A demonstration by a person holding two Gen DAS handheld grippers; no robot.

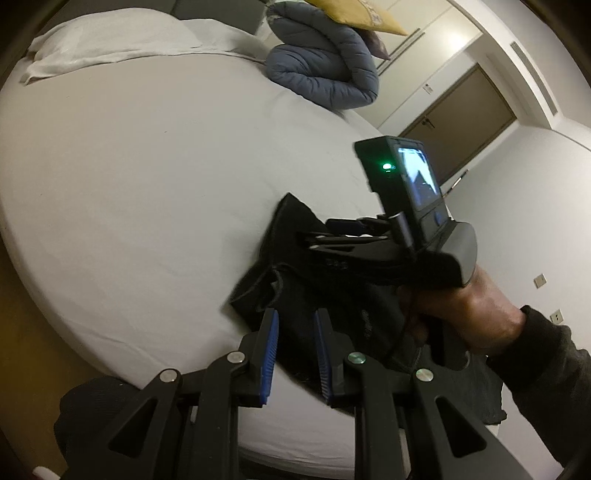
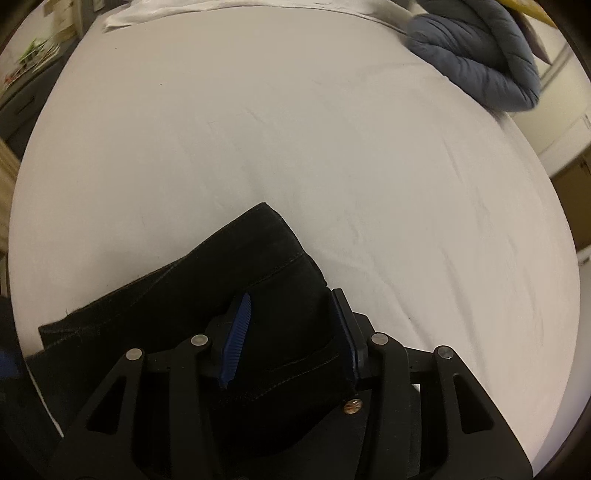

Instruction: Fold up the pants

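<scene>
blue ribbed pads frame the near view: the left gripper (image 1: 295,354) hangs low over the bed's near edge, its jaws drawn close but with a gap between them, dark cloth behind that gap; whether the pads actually nip the fabric i cannot tell. just ahead of it the right gripper (image 2: 291,332) is angled steeply down onto the black pants (image 2: 207,295), held by a person's hand (image 1: 465,314) in a dark sleeve (image 1: 546,354). its jaws stand partly spread on either side of a thick bundle of the cloth, one pad on top of the fabric and the other at its edge; a firm pinch is not clear from these views.

the pants lie on the white sheet (image 2: 332,147) at the near side of the bed, already gathered into a compact, layered shape with stitched seams and a pocket line showing. one corner juts toward the middle of the mattress. to my eye at least one fold is in, but the stack looks loose and uneven, so a further fold or a squaring-up seems to remain.

farther off, a blue quilted duvet (image 1: 325,66) sits rolled at the far edge, with a white pillow (image 1: 110,40) beside it and a yellow cushion (image 1: 358,14) on top.
</scene>
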